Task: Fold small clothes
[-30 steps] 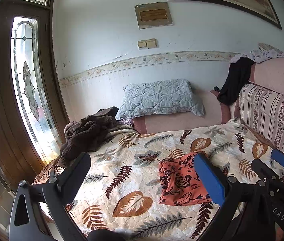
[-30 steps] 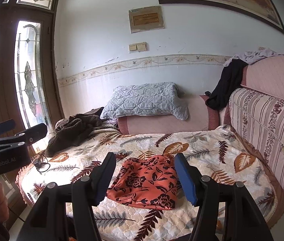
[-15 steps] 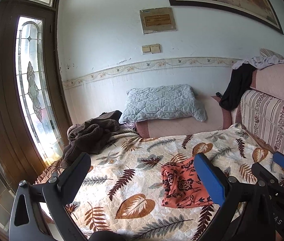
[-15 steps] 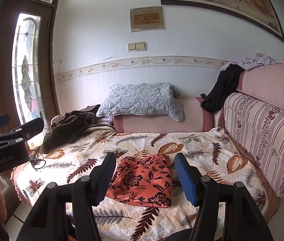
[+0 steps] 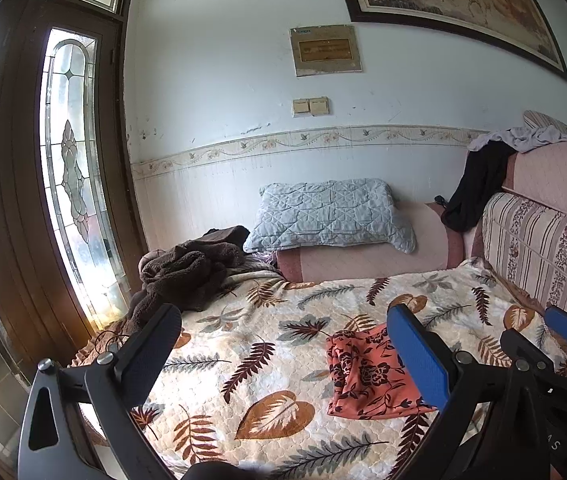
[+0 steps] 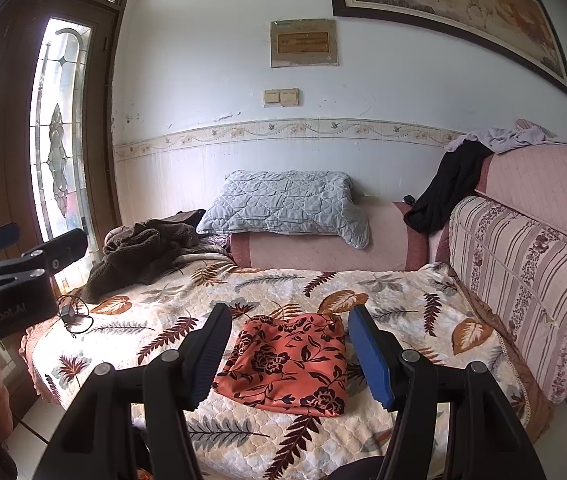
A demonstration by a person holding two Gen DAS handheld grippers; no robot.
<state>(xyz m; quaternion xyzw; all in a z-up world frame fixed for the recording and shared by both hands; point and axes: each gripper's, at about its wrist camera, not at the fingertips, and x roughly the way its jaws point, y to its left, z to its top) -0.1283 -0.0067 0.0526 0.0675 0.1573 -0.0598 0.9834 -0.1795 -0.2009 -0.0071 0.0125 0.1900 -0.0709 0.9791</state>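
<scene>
A folded orange garment with a dark flower print lies flat on the leaf-patterned bedspread. My right gripper hovers in front of it, open, with the garment seen between its fingers but untouched. In the left wrist view the same garment lies to the right, partly behind the blue pad of my left gripper. That gripper is open and holds nothing. The left gripper also shows at the left edge of the right wrist view, with a hand below it.
A brown fleece heap lies at the bed's far left corner, with a small black cable near it. A grey quilted pillow rests on the pink bolster. Black and lilac clothes hang over the striped sofa back. A glazed door stands left.
Both views have shifted slightly, with a little more wall showing. The garment lies as before. Both grippers stay open and off it.
</scene>
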